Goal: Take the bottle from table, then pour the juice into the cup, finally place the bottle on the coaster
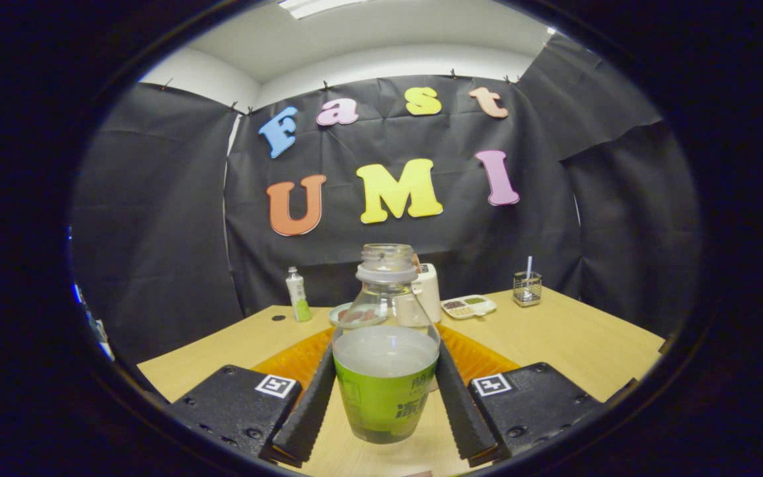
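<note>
Your one camera rides on the gripper [385, 391], low over the wooden table [573, 338], looking level along both fingers toward the black cloth back wall. The uncapped bottle [385, 358] stands very near the lens, between the fingers.

Recording booth, black cloth walls [156, 218], wooden table [573, 338]

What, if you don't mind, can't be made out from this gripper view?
- Cup: the bottle between the gripper fingers hides what stands behind it.
- Orange mat: its middle is behind the bottle.
- Plate: contents too small.
- Mesh holder: contents too small.
</note>
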`<action>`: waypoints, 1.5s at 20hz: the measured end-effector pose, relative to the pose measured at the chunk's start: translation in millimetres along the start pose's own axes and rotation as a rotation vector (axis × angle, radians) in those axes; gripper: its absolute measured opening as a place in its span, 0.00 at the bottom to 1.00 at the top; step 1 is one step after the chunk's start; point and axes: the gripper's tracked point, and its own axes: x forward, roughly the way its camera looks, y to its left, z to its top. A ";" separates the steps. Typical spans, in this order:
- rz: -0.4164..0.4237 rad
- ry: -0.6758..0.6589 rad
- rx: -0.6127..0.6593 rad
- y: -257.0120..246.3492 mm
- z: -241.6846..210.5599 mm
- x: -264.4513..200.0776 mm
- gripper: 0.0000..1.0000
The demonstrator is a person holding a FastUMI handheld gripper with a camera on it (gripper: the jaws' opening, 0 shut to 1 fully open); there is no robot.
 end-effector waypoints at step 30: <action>-0.004 0.017 0.004 -43.6 -27.1 177.4 0.83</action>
